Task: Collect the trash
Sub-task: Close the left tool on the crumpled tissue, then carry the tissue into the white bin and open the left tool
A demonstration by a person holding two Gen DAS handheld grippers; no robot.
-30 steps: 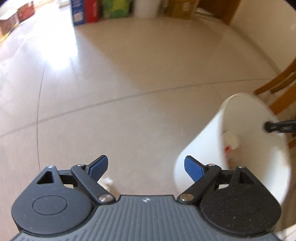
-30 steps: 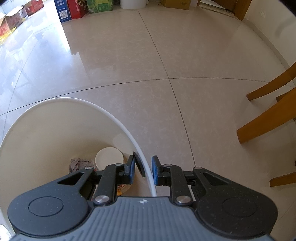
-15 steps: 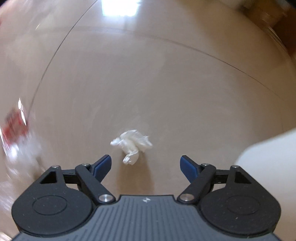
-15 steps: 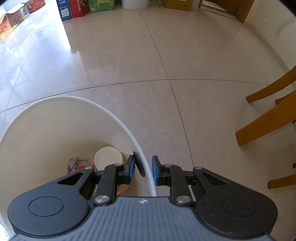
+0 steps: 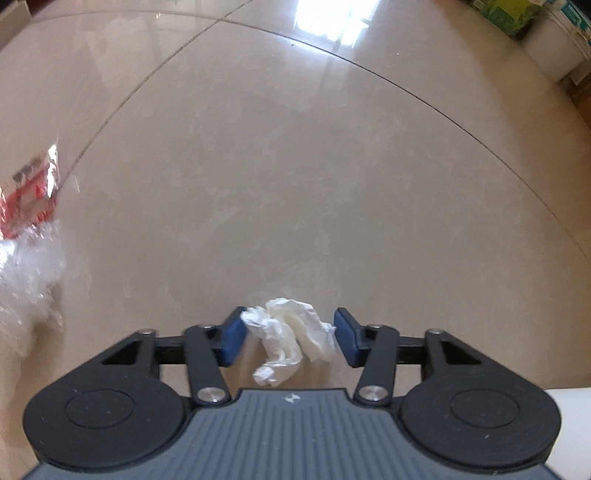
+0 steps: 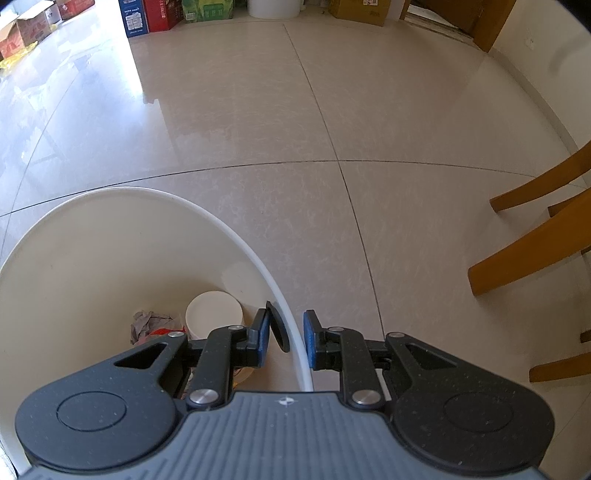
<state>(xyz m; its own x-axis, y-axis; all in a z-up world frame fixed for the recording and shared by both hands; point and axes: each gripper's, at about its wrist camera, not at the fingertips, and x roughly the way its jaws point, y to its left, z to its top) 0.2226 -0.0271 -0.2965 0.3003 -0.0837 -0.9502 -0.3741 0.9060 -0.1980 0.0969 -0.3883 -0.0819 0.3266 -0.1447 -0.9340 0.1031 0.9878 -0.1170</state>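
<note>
A crumpled white tissue [image 5: 291,332] lies on the beige tiled floor [image 5: 295,166], right between the blue pads of my left gripper [image 5: 290,339]. Its jaws are closing; the tissue's edges reach both pads but it does not look squeezed. My right gripper [image 6: 288,343] is shut on the rim of the white trash bin [image 6: 110,236], one pad inside the wall and one outside. Inside the bin lie a white round cup [image 6: 214,317] and a grey crumpled paper [image 6: 147,325]. A corner of the bin [image 5: 569,424] shows at the lower right of the left wrist view.
A clear plastic wrapper with red print [image 5: 26,221] lies on the floor left of the tissue. Wooden chair legs [image 6: 532,243] stand to the right of the bin. Cartons and boxes [image 6: 159,14] line the far wall.
The left gripper dropped toward the floor and rolled, bringing the tissue from ahead of it to between its pads, and its jaws narrowed. The right gripper and bin stayed still.
</note>
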